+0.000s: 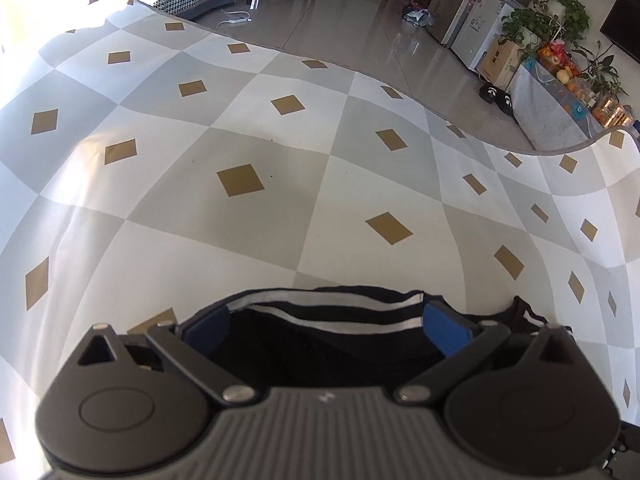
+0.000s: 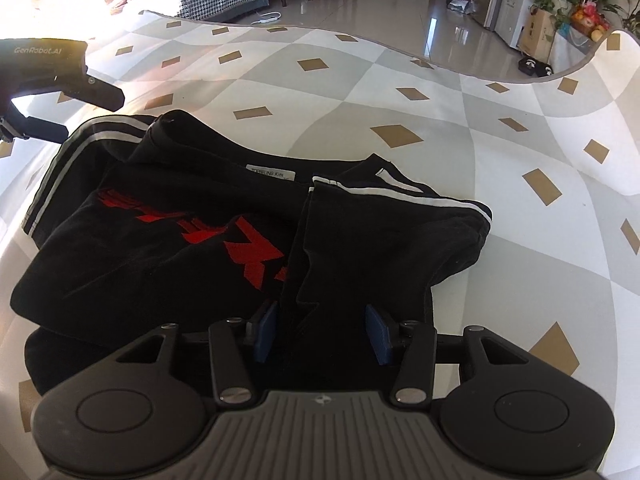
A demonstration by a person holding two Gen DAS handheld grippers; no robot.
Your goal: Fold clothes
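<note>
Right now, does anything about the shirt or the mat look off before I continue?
The black shirt lies bunched rather than flat: its right sleeve is folded over the red print, creased. The mat has a wavy, lifted far edge. No spill or damage shows.

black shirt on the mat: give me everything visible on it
The black shirt is a soft knit top with a red print across the chest, white double stripes along both sleeves and a white neck label. It lies crumpled and partly folded on the checked mat, its right side flapped over the front. The right gripper straddles a fold at the near hem, pads apart and not pressing. In the left wrist view the left gripper sits open around a striped edge.
</note>
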